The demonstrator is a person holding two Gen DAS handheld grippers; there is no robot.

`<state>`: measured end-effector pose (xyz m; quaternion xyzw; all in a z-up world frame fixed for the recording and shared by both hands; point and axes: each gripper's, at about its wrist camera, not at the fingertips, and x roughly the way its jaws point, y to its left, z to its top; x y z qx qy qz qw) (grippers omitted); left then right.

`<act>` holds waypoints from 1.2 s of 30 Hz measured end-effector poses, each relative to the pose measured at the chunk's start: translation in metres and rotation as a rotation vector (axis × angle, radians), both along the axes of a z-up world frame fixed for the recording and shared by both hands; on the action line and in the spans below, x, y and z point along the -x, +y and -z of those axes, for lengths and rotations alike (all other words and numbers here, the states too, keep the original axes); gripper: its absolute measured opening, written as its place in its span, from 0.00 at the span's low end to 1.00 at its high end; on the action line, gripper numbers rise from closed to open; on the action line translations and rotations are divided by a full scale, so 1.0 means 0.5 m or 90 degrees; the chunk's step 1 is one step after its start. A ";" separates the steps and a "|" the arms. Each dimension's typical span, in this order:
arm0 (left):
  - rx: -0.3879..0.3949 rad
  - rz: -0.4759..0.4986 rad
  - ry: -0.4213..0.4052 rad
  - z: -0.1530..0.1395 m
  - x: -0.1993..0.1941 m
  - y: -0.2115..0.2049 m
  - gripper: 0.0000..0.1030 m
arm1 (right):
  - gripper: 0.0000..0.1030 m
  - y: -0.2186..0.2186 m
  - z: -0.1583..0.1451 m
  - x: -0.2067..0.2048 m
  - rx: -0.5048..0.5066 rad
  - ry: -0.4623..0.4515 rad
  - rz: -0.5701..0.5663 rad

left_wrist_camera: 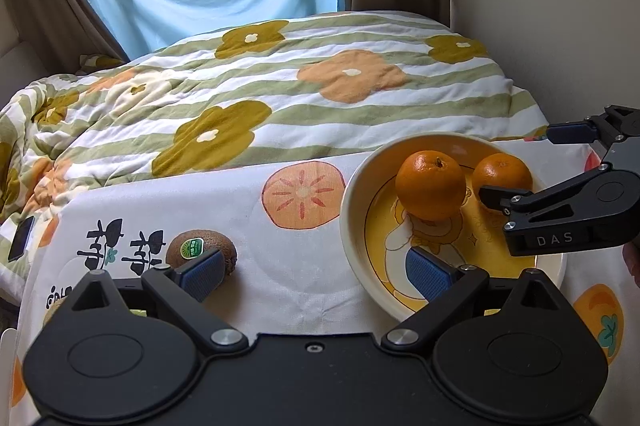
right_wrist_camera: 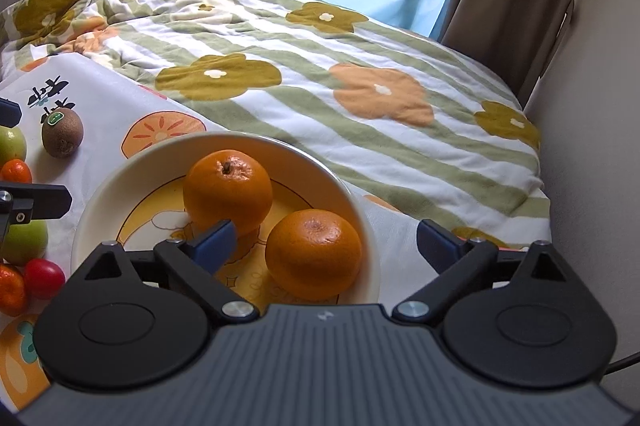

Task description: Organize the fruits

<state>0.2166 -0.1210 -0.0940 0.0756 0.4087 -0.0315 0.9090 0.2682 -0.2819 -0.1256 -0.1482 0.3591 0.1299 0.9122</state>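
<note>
From the left wrist, the left claw [left_wrist_camera: 316,272] gapes wide over the cloth-covered counter [left_wrist_camera: 296,266], a kiwi [left_wrist_camera: 201,250] beside one pad. From the right wrist, the right claw [right_wrist_camera: 324,246] stands wide and empty above the bowl [right_wrist_camera: 100,210], where two oranges [right_wrist_camera: 228,188] rest.

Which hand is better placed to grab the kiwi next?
Probably the left: its open claw already has one pad beside the kiwi, while the right claw is open over the bowl.
</note>
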 end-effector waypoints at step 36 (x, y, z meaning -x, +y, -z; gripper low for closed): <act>0.016 -0.038 -0.163 -0.163 0.286 0.102 0.96 | 1.00 0.007 -0.182 0.264 -0.097 -0.034 0.122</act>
